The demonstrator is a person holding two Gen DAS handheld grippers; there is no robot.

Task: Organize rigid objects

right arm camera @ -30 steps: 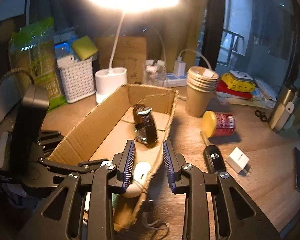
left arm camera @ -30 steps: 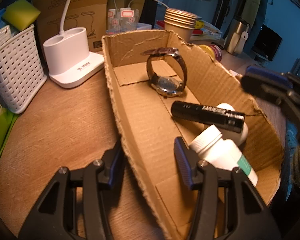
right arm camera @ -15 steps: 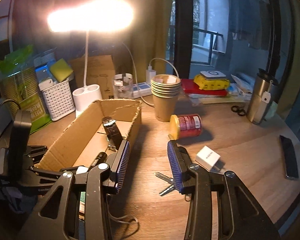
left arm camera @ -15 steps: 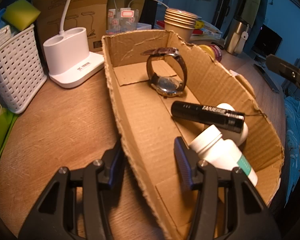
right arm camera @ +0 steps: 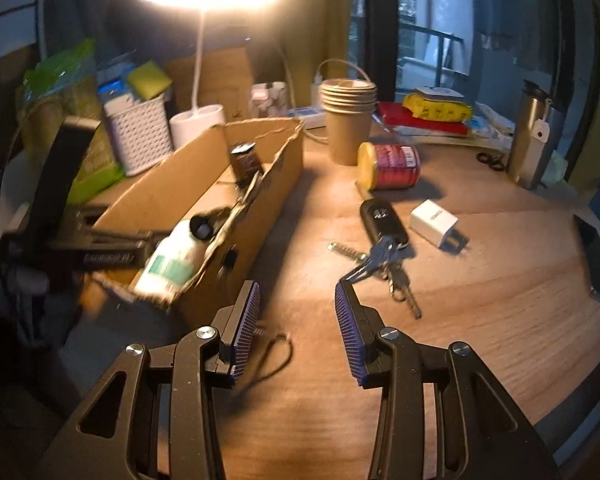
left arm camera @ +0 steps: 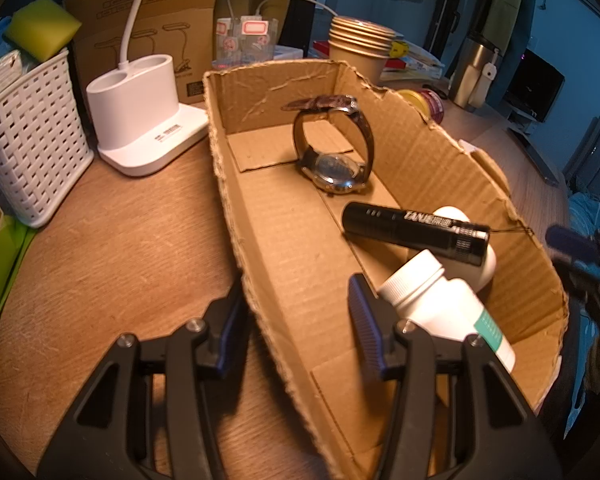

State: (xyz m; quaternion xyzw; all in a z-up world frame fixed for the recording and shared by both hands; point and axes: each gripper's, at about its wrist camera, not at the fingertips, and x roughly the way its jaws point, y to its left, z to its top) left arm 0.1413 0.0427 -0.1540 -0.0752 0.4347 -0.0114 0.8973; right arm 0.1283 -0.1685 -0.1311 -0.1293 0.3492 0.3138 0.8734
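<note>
- Inside the cardboard box (left arm camera: 284, 240), a wristwatch (left arm camera: 334, 148), a black flashlight (left arm camera: 416, 232) and a white pill bottle (left arm camera: 440, 300) are lying together.
- Left gripper (left arm camera: 296, 312) is pinching the box's near wall.
- Right gripper (right arm camera: 296, 328), its jaws just having been opening, is hanging spread and empty over the bench (right arm camera: 480, 320), near a key fob with keys (right arm camera: 380, 240).

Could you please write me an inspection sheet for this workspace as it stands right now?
Surface: wooden table, lamp-lit.
Job's things: cardboard box holds watch, black flashlight, white bottle; car key with keyring, white charger, red can lie outside it.
Clutter: paper cups, white basket, steel flask.
Grippers: left gripper jaws straddle the box's near wall; right gripper open, jaws just been opening, nothing between.
Cables: white lead behind the cups.
Surroundings: window, dim room.
</note>
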